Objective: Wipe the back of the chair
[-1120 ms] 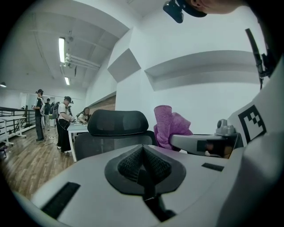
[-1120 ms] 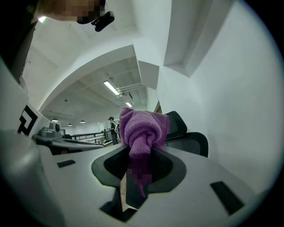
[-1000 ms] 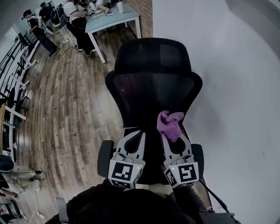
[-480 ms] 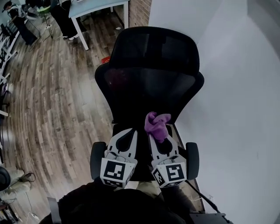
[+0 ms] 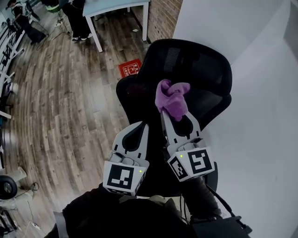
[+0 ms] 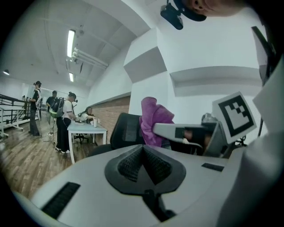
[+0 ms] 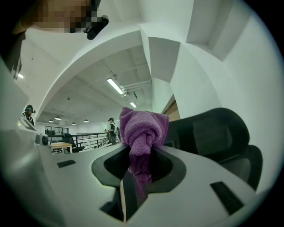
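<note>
Right tongs: narrow, the 2 jaws clamped on a bunched purple cloth, which bulges out past the tips.
Left tongs: jaws pressed together with nothing between them, just beside the right tongs and a little lower in the head view.
Cloth: in the head view it lies over the upper part of the chair back, below the headrest. Whether it touches the mesh cannot be told.
Cloth in the right gripper view: rolled into a knot above the jaws, with the black chair to its right.
Chair: black mesh office chair, close to the white wall.
Floor: wood planks, with a red item lying behind the chair.
Background: a pale surface on white legs with people standing by it.
</note>
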{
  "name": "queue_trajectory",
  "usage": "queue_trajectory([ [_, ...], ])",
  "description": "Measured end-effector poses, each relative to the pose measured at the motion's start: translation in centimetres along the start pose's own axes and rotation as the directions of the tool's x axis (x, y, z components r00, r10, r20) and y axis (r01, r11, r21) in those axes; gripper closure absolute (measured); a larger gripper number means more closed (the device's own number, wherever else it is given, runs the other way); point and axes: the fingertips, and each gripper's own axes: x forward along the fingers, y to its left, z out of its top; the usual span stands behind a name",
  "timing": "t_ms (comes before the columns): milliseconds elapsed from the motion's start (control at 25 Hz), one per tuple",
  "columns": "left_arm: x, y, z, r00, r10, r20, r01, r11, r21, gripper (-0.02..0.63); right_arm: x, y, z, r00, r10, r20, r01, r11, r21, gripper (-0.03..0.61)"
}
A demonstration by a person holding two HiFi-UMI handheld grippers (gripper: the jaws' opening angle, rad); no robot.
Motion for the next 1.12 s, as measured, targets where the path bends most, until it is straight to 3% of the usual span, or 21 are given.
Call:
queue_trajectory([
  [200,0.2,3.4,-1.0,0.998,0.061,-0.017,-0.062,0.997,-0.046,0.611,6.2,-0.7,3.6,0.998,0.029,0.064,-0.026,0.999,-0.042,0.474],
  [480,0.7,6.4,-2.3,0.991,0.107,-0.076,-0.112,0.991,-0.076,0.611,12.7,-1.8,4.9,0.999,0.045,0.031,-0.044,0.998,-0.038,0.474],
  [1120,0.4,8.0,-4.2,0.985,0.136,-0.102,-0.145,0.986,-0.088,0.611,14.9,-5.8,3.9,0.994,-0.111,-0.001,0.111,0.993,-0.049,0.476],
])
